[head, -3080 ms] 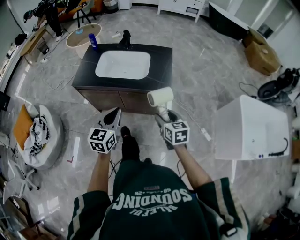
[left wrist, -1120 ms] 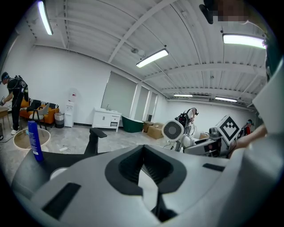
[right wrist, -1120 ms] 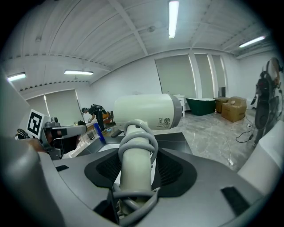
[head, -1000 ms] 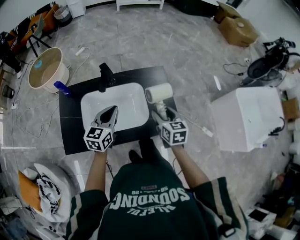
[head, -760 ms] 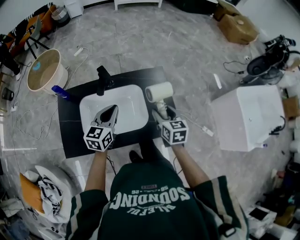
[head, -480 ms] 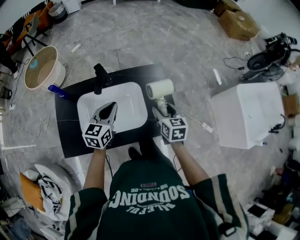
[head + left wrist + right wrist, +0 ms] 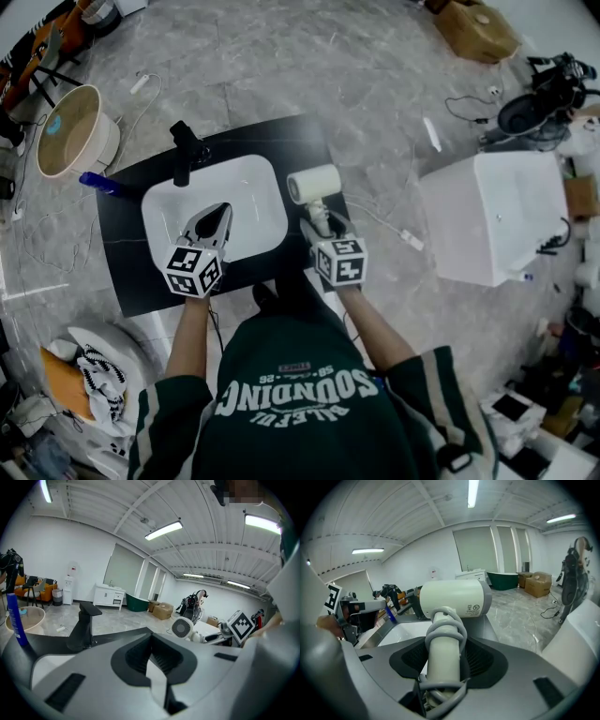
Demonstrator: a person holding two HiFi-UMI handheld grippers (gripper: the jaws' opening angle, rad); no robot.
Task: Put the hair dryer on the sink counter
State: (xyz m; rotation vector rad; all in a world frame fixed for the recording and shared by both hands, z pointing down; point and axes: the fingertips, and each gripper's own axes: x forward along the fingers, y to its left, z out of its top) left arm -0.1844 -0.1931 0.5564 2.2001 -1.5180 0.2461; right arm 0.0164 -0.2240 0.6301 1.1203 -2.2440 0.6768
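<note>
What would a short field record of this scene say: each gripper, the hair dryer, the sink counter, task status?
right gripper: shut on the handle of the hair dryer, cord wound round it
left gripper: shut, empty, over the basin
hair dryer: upright, barrel on top, above the sink counter's right end
status: not yet set down

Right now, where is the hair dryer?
In the head view, the hair dryer is held by its handle in the right claw, over the right end of the black sink counter, beside the white basin.
</note>
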